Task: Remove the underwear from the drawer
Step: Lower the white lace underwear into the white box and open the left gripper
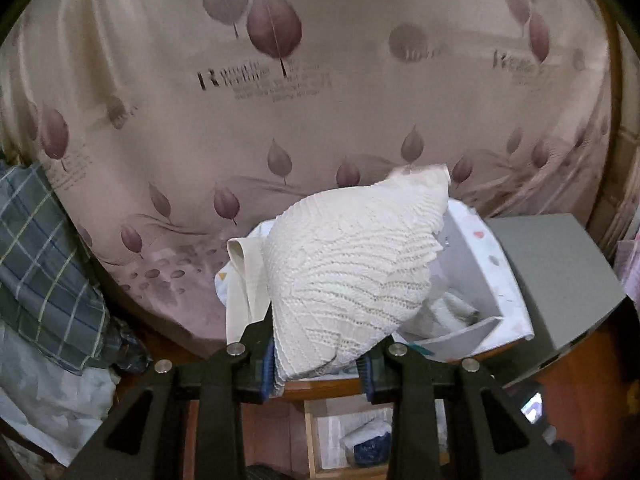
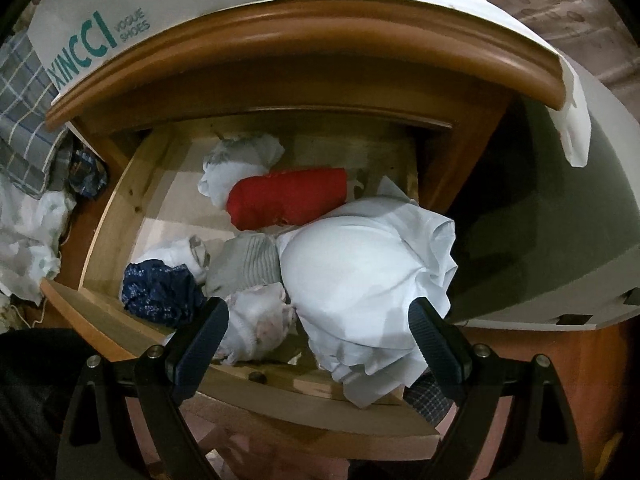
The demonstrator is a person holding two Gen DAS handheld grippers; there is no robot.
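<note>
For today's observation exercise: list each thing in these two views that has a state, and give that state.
Left gripper: shut on the cream knit underwear, held up.
Right gripper: open, holding nothing.
Drawer: pulled open, clothes inside.
Red garment: rolled, in drawer.
White garment: crumpled, over drawer's front edge.

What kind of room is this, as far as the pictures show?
Probably a bedroom: a wooden bedside cabinet with its drawer open and full of folded clothes, beside a leaf-printed mattress standing on edge.
</note>
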